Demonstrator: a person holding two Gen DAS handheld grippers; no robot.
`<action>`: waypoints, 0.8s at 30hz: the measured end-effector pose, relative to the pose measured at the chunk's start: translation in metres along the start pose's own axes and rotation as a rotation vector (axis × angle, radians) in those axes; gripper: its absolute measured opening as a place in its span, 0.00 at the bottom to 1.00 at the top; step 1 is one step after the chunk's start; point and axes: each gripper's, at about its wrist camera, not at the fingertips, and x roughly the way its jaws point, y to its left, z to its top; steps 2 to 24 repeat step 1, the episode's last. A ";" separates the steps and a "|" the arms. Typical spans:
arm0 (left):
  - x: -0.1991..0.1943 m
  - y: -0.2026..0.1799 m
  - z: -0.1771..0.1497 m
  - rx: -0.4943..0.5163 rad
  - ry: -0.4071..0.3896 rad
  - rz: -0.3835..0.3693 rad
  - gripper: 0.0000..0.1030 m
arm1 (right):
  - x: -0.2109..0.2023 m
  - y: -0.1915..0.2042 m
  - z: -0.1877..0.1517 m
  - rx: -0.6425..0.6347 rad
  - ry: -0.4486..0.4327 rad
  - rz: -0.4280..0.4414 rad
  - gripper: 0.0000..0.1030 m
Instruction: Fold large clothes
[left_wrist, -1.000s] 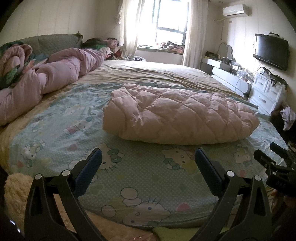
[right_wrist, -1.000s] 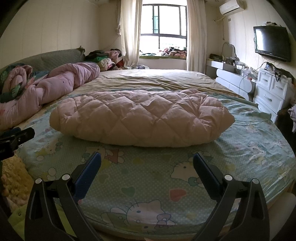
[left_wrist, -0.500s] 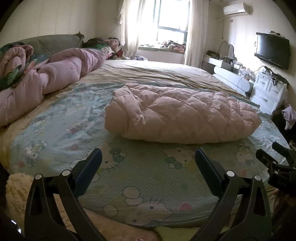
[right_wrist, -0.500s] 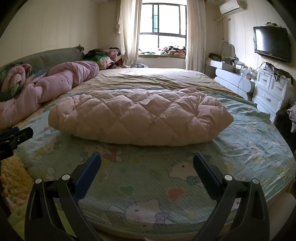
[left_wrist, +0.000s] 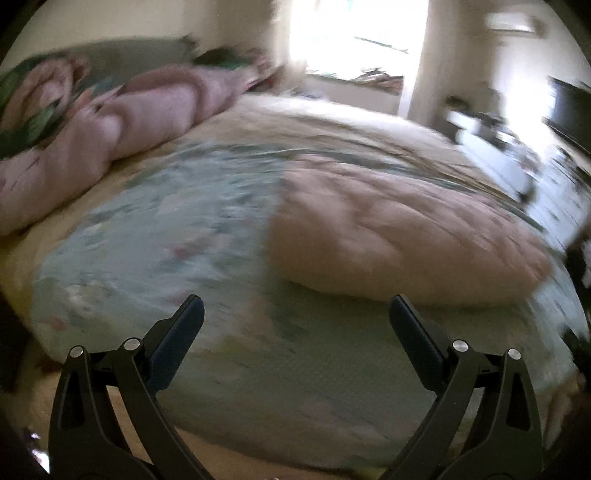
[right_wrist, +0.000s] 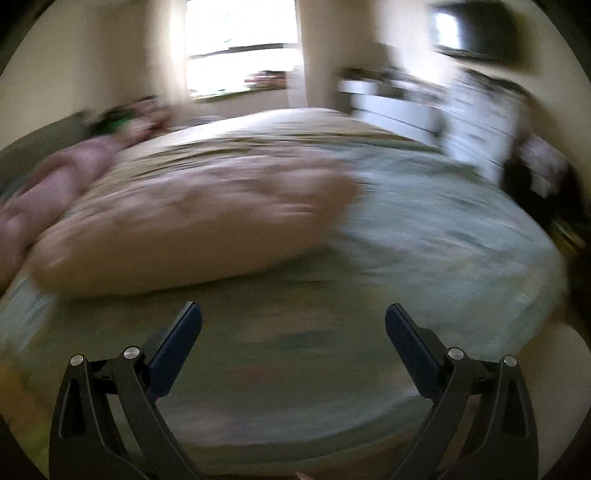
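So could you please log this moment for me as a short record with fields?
garment: pink quilted coat, folded into a bundle on the bed
surface: bed with pale blue patterned sheet
left tongs: open, empty, short of the coat
right tongs: open, empty, short of the coat
other bedding: pink duvet bunched along the far left side
image quality: both views motion-blurred, fine detail unreadable
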 end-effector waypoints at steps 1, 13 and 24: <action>0.014 0.027 0.019 -0.045 0.042 0.025 0.91 | 0.005 -0.026 0.002 0.037 -0.003 -0.077 0.96; 0.014 0.027 0.019 -0.045 0.042 0.025 0.91 | 0.005 -0.026 0.002 0.037 -0.003 -0.077 0.96; 0.014 0.027 0.019 -0.045 0.042 0.025 0.91 | 0.005 -0.026 0.002 0.037 -0.003 -0.077 0.96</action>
